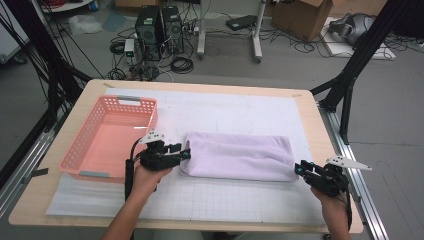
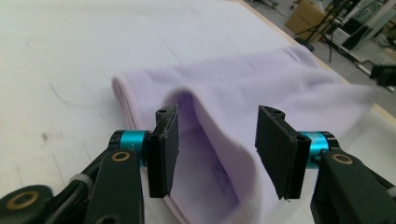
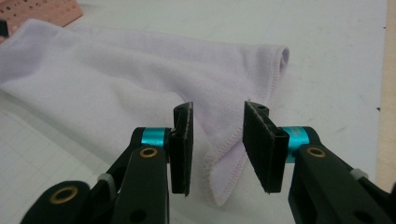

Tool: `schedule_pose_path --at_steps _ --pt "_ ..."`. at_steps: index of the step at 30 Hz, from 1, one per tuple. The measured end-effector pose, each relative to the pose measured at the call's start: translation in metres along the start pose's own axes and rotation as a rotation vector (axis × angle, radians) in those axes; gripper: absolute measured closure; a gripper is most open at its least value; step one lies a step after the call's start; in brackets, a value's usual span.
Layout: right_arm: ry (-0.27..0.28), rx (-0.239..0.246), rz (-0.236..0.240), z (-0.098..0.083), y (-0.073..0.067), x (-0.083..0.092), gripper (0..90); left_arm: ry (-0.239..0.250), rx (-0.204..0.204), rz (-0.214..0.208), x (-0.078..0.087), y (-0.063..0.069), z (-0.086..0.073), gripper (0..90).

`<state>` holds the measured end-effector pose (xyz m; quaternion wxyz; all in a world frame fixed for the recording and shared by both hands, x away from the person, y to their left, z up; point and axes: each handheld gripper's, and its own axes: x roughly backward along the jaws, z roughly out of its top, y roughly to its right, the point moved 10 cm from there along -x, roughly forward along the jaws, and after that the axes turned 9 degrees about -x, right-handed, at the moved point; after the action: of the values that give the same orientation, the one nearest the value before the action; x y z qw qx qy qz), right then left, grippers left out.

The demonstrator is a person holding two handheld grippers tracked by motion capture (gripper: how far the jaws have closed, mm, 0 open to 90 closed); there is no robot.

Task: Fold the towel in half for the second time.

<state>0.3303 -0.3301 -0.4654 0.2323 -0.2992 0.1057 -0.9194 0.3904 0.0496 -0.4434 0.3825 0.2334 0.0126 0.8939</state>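
A folded lavender towel lies flat on the white grid mat in the middle of the table. My left gripper sits at the towel's left end. In the left gripper view, a raised fold of the towel stands between the open jaws of my left gripper, and the pads do not press on it. At the towel's right end is my right gripper. In the right gripper view, my right gripper is open, with the stitched corner of the towel lying loose between its jaws.
An empty pink plastic basket stands on the table's left side, just left of my left gripper; its corner shows in the right gripper view. The wooden table edge runs close to my right hand. Cables and computers lie on the floor beyond.
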Motion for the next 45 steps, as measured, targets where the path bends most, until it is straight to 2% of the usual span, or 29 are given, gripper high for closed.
schedule_pose_path --at_steps 3,4,6,9,12,14,16,18,20,22,26,28,31,36,37,38,39,40,42,45 --pt "-0.001 0.008 0.001 0.000 -0.001 -0.001 63.0 -0.007 -0.005 0.026 -0.010 -0.011 0.012 50.1" --pt "-0.001 0.005 0.002 0.001 -0.001 -0.001 63.0 -0.007 -0.010 0.028 -0.014 -0.014 0.014 51.4" --pt "0.003 0.006 0.000 0.002 0.000 -0.001 63.0 -0.036 0.001 0.020 -0.023 -0.017 0.011 52.4" --pt "0.000 0.005 -0.004 0.002 0.001 -0.004 60.8 -0.092 0.004 -0.017 -0.036 -0.011 0.001 51.0" --pt "-0.016 -0.009 -0.007 0.001 0.001 -0.013 53.1 -0.127 -0.018 -0.034 -0.043 -0.002 -0.007 50.1" --pt "-0.046 -0.001 -0.006 -0.002 -0.002 -0.023 53.4 -0.149 -0.040 -0.024 -0.044 -0.001 -0.013 57.3" --pt "-0.093 0.028 -0.022 -0.008 -0.003 -0.034 60.2 -0.184 -0.072 -0.002 -0.044 0.000 -0.022 68.0" --pt "-0.134 0.046 -0.030 -0.014 -0.003 -0.041 72.8 -0.201 -0.098 0.009 -0.043 0.000 -0.030 78.2" --pt "-0.157 0.059 -0.023 -0.017 -0.004 -0.043 83.8 -0.213 -0.107 0.020 -0.041 -0.002 -0.035 83.5" --pt "-0.158 0.072 -0.019 -0.017 -0.006 -0.041 85.3 -0.185 -0.106 0.027 -0.038 -0.001 -0.035 84.7" --pt "-0.143 0.078 0.014 -0.016 -0.010 -0.031 85.7 -0.175 -0.114 0.021 -0.031 0.001 -0.038 85.5" --pt "-0.151 0.082 0.038 -0.019 -0.012 -0.025 85.7 -0.168 -0.112 0.010 -0.026 0.005 -0.039 85.6" --pt "-0.166 0.086 0.051 -0.024 -0.012 -0.017 85.7 -0.167 -0.105 -0.011 -0.019 0.010 -0.044 85.7" --pt "-0.216 0.088 0.081 -0.034 -0.016 -0.012 84.4 -0.190 -0.077 -0.059 -0.006 0.017 -0.061 84.5" --pt "-0.216 0.090 0.085 -0.034 -0.016 -0.012 80.6 -0.190 -0.067 -0.067 -0.005 0.018 -0.061 81.4" --pt "-0.208 0.085 0.086 -0.032 -0.016 -0.012 73.7 -0.184 -0.055 -0.063 -0.004 0.016 -0.059 70.6" --pt "-0.186 0.079 0.080 -0.028 -0.016 -0.011 71.0 -0.175 -0.042 -0.057 -0.004 0.015 -0.055 59.4" --pt "-0.162 0.068 0.083 -0.022 -0.016 -0.010 68.9 -0.148 -0.037 -0.045 -0.004 0.013 -0.049 52.9" --pt "-0.098 0.060 0.082 -0.008 -0.015 -0.009 63.7 -0.119 -0.039 -0.038 -0.003 0.009 -0.037 51.5" --pt "-0.028 0.056 0.067 0.011 -0.012 -0.010 61.5 -0.088 -0.051 -0.009 -0.006 0.004 -0.019 48.6"
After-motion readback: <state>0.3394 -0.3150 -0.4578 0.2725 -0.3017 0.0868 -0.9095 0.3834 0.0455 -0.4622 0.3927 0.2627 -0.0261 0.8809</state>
